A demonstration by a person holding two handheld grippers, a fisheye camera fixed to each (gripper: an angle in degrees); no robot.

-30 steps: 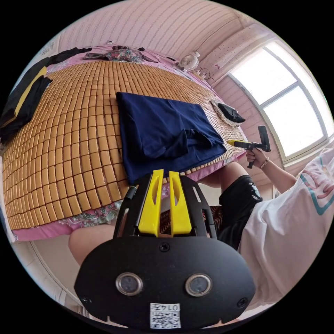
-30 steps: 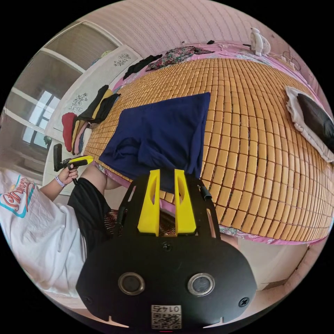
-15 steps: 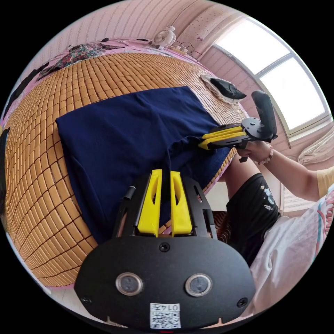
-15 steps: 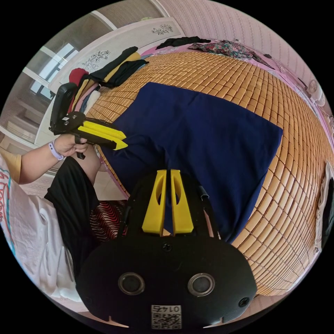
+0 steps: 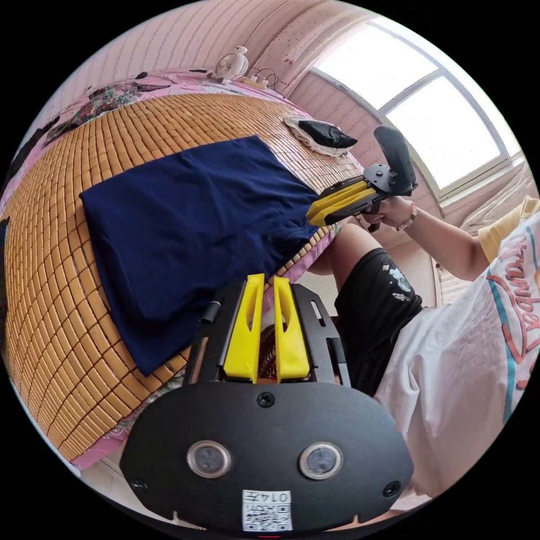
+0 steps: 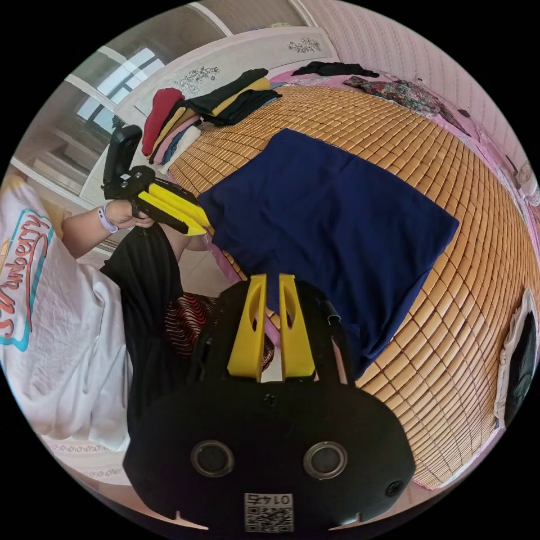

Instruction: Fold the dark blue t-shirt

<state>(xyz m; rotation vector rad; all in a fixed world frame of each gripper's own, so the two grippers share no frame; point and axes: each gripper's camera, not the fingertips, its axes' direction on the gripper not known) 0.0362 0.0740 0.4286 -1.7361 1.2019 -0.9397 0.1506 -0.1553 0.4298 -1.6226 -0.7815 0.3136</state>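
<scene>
In the left gripper view, the dark blue t-shirt (image 5: pixel 191 208) is seen lying flat on the bamboo mat (image 5: pixel 62 270), reaching the mat's near edge. The left gripper (image 5: pixel 263 281) is held off that edge, jaws slightly parted and empty. The right gripper (image 5: pixel 315 212) is met at the shirt's edge; its grip cannot be told.

In the right gripper view, the right gripper's jaws are narrowly parted, empty, and the left gripper (image 6: pixel 199 225) sits beside a near corner. A fold appears done (sleeves tucked in); next, both near corners would need pinching.
</scene>
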